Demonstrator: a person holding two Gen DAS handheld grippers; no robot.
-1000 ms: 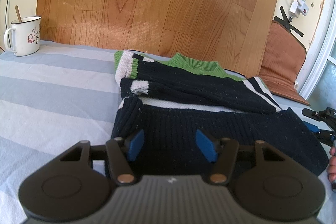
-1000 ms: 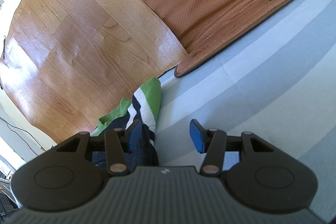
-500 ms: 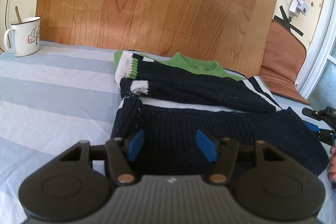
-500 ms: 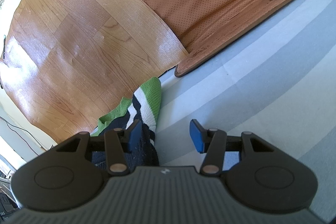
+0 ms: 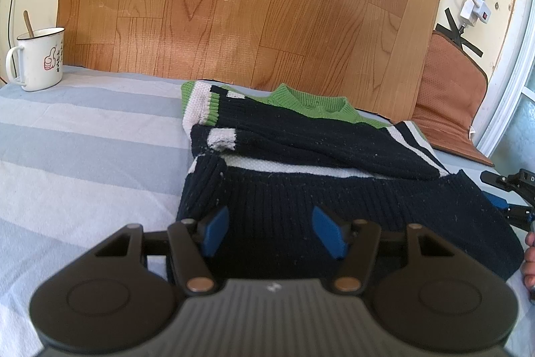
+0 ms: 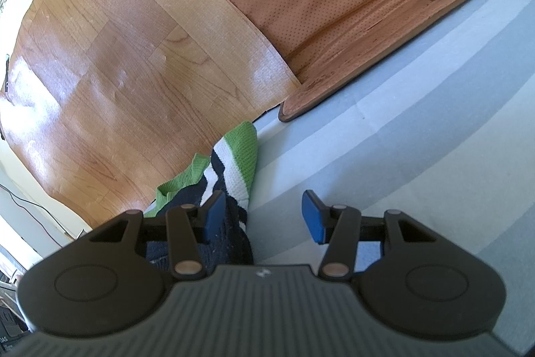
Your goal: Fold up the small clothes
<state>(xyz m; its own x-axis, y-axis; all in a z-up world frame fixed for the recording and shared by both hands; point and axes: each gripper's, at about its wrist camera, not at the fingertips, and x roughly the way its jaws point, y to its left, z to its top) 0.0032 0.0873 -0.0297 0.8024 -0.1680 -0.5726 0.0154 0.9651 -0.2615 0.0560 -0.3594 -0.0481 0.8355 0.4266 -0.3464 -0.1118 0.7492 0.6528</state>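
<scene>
A small navy knit sweater (image 5: 301, 176) with white stripes and a green collar lies partly folded on the striped cloth, sleeves laid across its chest. My left gripper (image 5: 271, 231) hovers open over the sweater's near hem, blue pads apart, nothing pinched. In the right wrist view the sweater's green and striped edge (image 6: 234, 163) lies at the left. My right gripper (image 6: 262, 216) stands open there, its left pad over the knit edge, its right pad over bare cloth. The right gripper's tips (image 5: 508, 193) show at the sweater's right corner in the left wrist view.
A white enamel mug (image 5: 38, 59) with a spoon stands at the far left. A wood-pattern board (image 5: 254, 5) leans against the wall behind. A brown cushion (image 6: 334, 9) leans at the back right. A power strip (image 5: 474, 2) hangs on the wall. Fingers (image 5: 530, 260) show at the right edge.
</scene>
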